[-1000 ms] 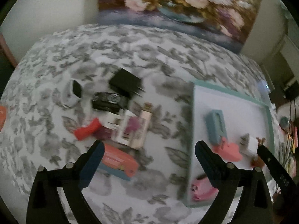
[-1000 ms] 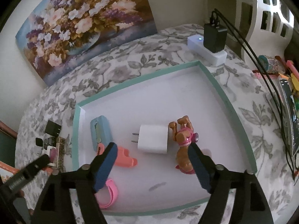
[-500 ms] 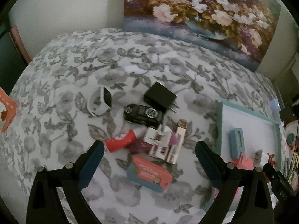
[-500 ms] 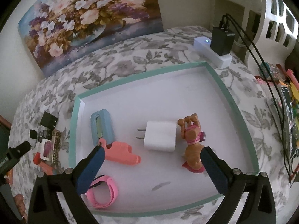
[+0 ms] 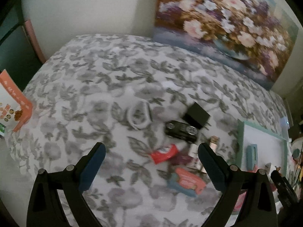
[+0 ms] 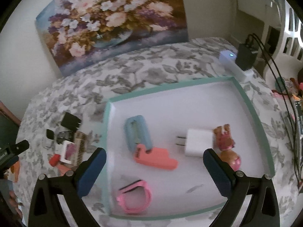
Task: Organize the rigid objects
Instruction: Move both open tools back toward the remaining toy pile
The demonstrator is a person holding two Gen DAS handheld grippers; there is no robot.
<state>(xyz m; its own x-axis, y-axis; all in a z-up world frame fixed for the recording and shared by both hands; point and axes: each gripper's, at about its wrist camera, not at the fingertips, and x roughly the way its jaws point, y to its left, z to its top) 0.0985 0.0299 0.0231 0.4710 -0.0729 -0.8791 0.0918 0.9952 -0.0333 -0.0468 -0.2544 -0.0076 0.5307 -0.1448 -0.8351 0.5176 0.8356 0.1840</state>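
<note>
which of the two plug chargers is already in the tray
The white charger, lying inside the teal-rimmed tray beside the toy dog. The black charger sits out on the floral cloth.

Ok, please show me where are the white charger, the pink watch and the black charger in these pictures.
white charger (image 6: 197, 141), right wrist view, on the middle of its white body.
pink watch (image 6: 136, 196), right wrist view, on its pink band.
black charger (image 5: 197, 116), left wrist view, on the middle of its black body.
</note>
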